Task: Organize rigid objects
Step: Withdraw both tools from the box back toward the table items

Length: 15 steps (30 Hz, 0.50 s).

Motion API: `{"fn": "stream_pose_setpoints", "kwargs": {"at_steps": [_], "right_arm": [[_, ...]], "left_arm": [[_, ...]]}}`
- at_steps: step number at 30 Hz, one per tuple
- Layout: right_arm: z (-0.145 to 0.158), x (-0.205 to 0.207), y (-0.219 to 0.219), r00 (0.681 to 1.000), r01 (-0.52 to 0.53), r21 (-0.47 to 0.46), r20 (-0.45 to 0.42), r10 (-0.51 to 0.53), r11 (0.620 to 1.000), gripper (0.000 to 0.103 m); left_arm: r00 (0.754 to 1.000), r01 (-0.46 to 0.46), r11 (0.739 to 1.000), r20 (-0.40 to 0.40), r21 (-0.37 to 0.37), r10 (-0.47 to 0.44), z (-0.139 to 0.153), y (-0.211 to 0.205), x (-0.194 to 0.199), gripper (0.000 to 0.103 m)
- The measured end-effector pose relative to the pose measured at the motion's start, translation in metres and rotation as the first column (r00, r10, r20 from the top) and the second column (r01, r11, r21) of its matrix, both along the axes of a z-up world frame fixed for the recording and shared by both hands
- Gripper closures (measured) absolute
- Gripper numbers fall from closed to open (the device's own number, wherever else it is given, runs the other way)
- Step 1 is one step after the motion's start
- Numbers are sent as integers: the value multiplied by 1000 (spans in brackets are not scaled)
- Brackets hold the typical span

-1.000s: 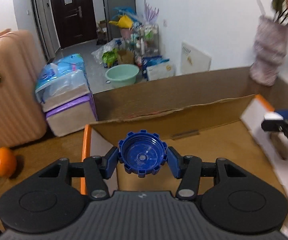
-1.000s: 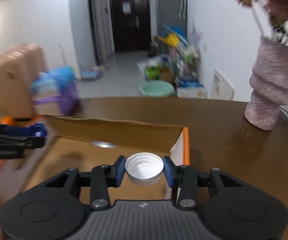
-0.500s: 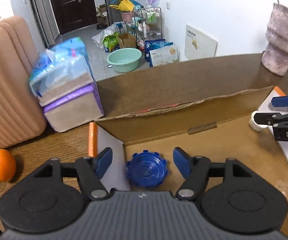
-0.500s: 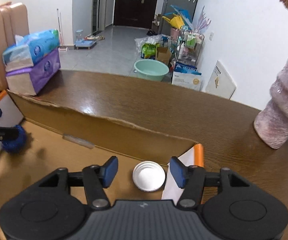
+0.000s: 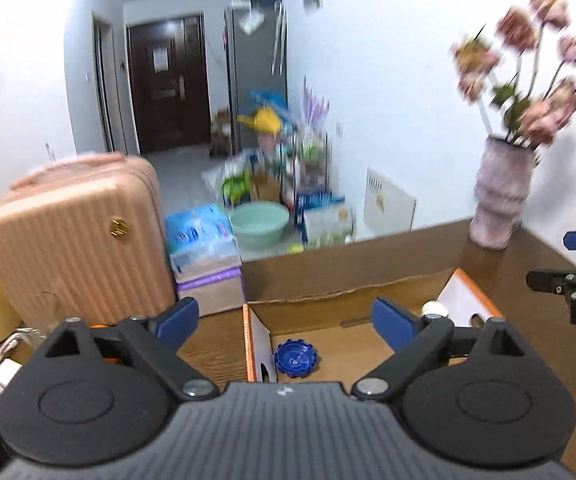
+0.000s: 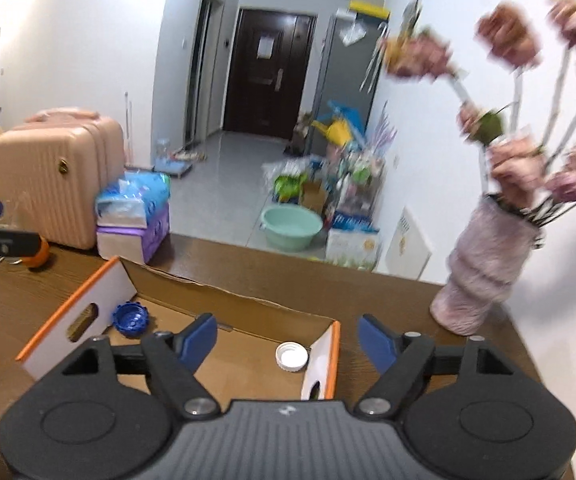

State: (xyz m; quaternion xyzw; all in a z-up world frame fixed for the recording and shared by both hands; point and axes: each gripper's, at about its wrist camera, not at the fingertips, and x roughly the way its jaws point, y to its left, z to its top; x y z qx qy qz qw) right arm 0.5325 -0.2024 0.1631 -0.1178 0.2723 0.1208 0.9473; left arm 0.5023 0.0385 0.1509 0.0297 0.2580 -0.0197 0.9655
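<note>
Both caps just dropped: blue ribbed plastic cap (image 5: 295, 358) and white round plastic cap (image 6: 291, 356) now lying in brown cardboard box (image 6: 224, 300). I'm opening left gripper (image 5: 286, 318) and right gripper (image 6: 288, 340), both empty; fetching more next.

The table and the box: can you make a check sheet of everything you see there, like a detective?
Surface: brown wooden table, bare around the box.
Job's things: blue cap lies in the cardboard box near its left end; white cap lies near its right end.
Clutter: orange, tissue packs, pink vase of flowers.
Grippers: left gripper and right gripper hover above the box, jaws opening, nothing between them.
Cables: white cable and plug at the table's left edge.
Surroundings: pink suitcase, green basin, dark door, cluttered shelf by the wall.
</note>
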Motion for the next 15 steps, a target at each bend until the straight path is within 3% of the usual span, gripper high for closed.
{"fn": "stream_pose_setpoints", "kwargs": {"at_steps": [7, 15], "right_arm": [[8, -83, -1, 994, 4, 45, 110, -9, 999, 25], [-11, -148, -8, 981, 12, 146, 189, -40, 989, 24]], "left_arm": [[986, -20, 999, 164, -30, 24, 0, 1, -89, 4], [964, -35, 998, 262, -56, 49, -24, 4, -159, 2]]}}
